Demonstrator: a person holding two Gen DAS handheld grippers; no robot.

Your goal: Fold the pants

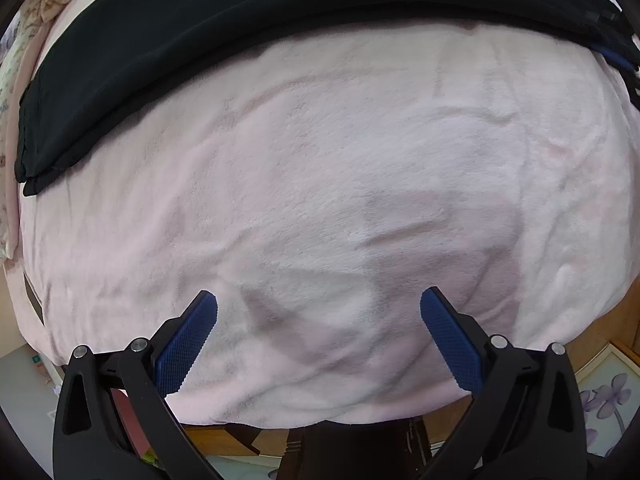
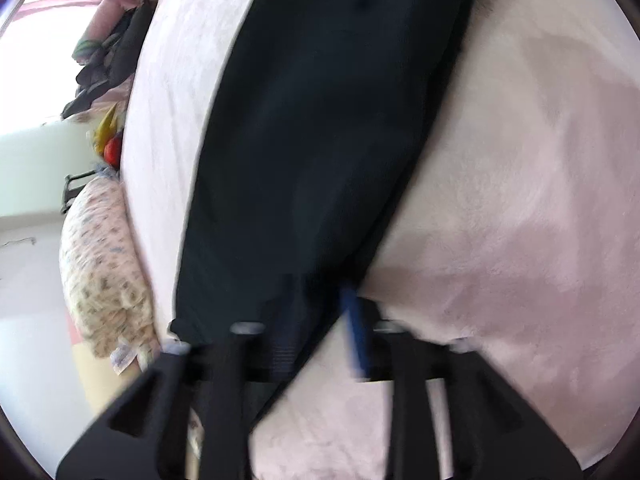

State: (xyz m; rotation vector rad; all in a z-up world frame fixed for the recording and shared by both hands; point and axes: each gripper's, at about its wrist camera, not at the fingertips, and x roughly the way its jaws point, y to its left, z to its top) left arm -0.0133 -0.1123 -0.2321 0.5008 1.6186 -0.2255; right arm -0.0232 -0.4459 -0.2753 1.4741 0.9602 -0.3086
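The black pants (image 1: 168,52) lie stretched in a long band across the far side of a pink blanket (image 1: 340,160). My left gripper (image 1: 318,304) points down at bare blanket near the bed's front edge, open, with nothing between its blue pads (image 1: 188,344). In the blurred right wrist view the pants (image 2: 320,120) run away from me over the blanket (image 2: 520,200). Their near end lies loosely between the fingers of my right gripper (image 2: 304,320). The jaws stand apart. One blue pad (image 2: 356,336) shows beside the cloth, and the cloth hides the other.
A floral pillow (image 2: 100,272) and a pile of clothes (image 2: 108,60) sit along the bed's far side. Below the blanket's front edge are a wooden floor (image 1: 624,320), a dark wooden stand (image 1: 352,448) and a flower picture (image 1: 604,404).
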